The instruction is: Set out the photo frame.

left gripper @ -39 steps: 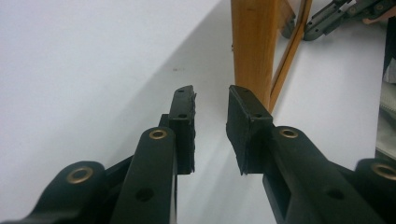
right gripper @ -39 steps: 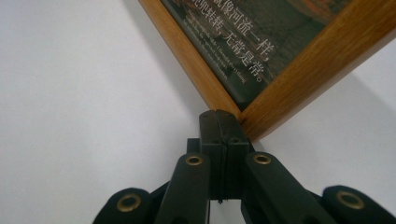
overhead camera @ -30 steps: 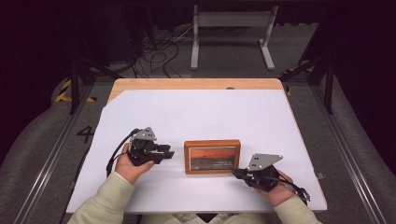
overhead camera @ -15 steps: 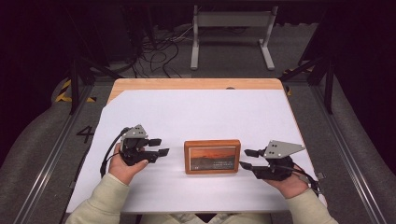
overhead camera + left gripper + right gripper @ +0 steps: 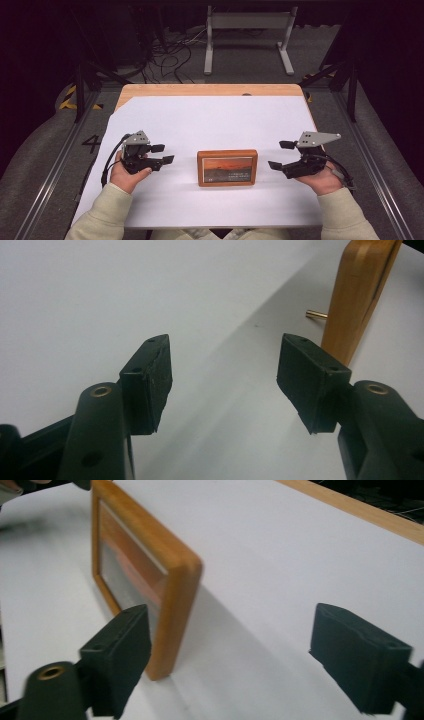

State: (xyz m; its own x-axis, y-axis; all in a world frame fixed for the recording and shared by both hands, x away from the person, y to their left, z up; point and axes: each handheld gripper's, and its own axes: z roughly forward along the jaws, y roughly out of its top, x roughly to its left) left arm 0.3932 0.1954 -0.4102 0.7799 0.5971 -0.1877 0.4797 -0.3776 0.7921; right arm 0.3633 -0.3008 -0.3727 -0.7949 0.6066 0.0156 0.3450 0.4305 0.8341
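While both grippers sit apart from it, the bench [image 5: 210,89], covered by a white sheet [image 5: 215,120], carries a wooden picture frame [image 5: 227,167] between them. The frame stands upright just ahead of the right gripper [image 5: 281,155], whose jaws are spread and empty. The left gripper [image 5: 162,154], held on the frame's opposite side with a clear gap, also has its jaws spread and empty. A small brass pin [image 5: 316,314] protrudes behind the frame.

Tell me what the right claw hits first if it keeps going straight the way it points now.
Probably the wooden picture frame. The right claw, open, points toward the frame's near end; in the right gripper view that end sits just ahead, off-centre toward one finger. Depth is uncertain.
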